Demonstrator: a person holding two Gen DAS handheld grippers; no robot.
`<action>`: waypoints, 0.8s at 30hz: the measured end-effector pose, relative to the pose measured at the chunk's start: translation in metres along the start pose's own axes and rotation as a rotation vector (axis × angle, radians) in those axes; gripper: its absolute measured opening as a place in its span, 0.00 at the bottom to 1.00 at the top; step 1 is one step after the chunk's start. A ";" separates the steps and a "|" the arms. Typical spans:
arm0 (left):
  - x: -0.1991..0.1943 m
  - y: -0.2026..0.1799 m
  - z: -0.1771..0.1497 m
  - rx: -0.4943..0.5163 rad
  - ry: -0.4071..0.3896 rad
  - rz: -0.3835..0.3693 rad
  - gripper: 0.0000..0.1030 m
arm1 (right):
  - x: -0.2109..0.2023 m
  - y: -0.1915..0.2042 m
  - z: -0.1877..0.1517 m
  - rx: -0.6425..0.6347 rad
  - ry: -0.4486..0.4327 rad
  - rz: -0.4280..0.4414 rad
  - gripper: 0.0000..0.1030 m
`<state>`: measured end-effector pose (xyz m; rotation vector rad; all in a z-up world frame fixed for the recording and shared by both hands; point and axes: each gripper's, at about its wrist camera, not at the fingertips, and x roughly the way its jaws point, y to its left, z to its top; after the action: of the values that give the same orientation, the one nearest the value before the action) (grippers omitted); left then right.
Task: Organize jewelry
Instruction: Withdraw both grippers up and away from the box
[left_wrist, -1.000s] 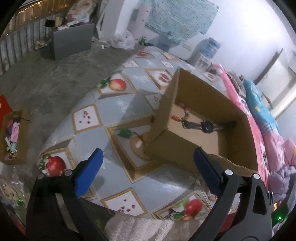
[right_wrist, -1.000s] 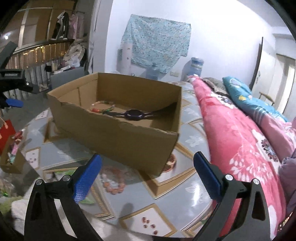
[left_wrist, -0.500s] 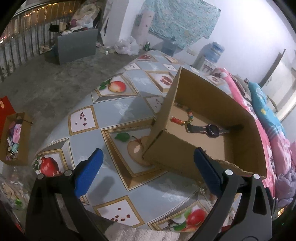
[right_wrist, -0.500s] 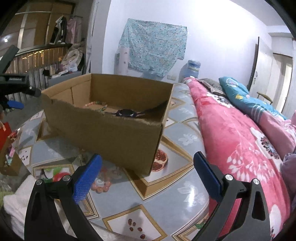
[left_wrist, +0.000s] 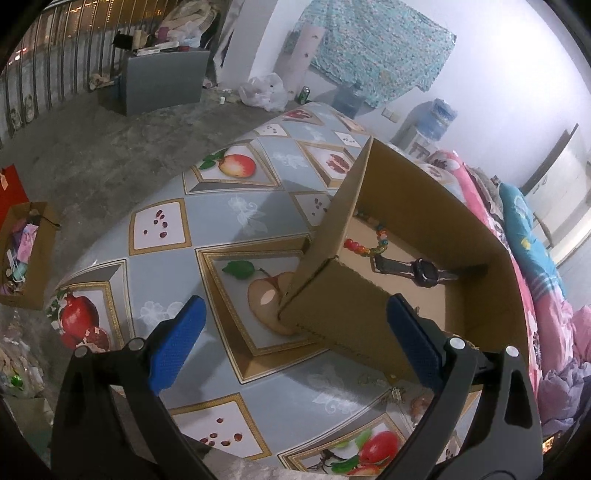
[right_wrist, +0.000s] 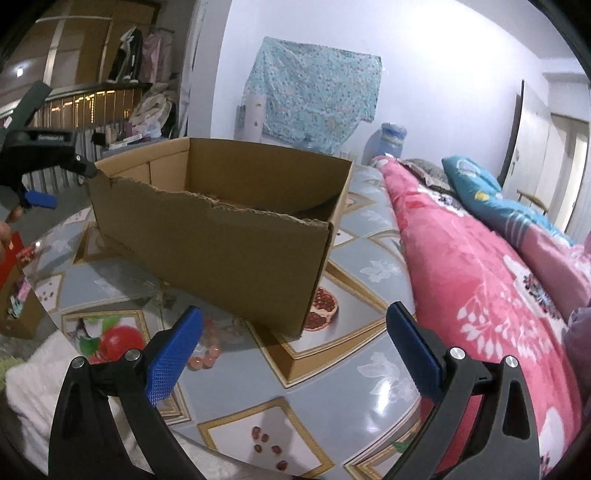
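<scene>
Two grippers' jaws wide, empty, pink bead bracelet (right_wrist: 205, 356) beside right gripper (right_wrist: 293, 352), outside box (right_wrist: 221, 236)

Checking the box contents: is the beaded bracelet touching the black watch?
Cannot tell. In the left wrist view the beaded bracelet ends right at the black watch strap's tip; no plain gap or contact shows.

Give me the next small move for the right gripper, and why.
Probably lower the right gripper onto the pink bead bracelet lying on the table in front of the box. Its jaws are open and empty, and the bracelet sits just beside its left finger. The box already holds a beaded bracelet and a watch, so this piece looks unsorted.
</scene>
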<state>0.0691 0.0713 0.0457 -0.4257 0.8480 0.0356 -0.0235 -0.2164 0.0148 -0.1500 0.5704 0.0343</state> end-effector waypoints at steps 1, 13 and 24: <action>-0.001 0.002 -0.002 -0.004 -0.010 0.007 0.92 | -0.001 -0.002 0.000 0.009 0.001 0.009 0.94; -0.018 0.039 -0.014 -0.057 -0.066 -0.085 0.92 | -0.019 0.002 0.007 0.075 -0.038 0.144 0.94; -0.018 0.049 -0.023 0.086 -0.039 -0.138 0.92 | -0.026 0.022 0.010 0.121 -0.032 0.200 0.94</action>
<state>0.0311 0.1104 0.0280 -0.4008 0.7771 -0.1194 -0.0413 -0.1928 0.0345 0.0258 0.5524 0.1956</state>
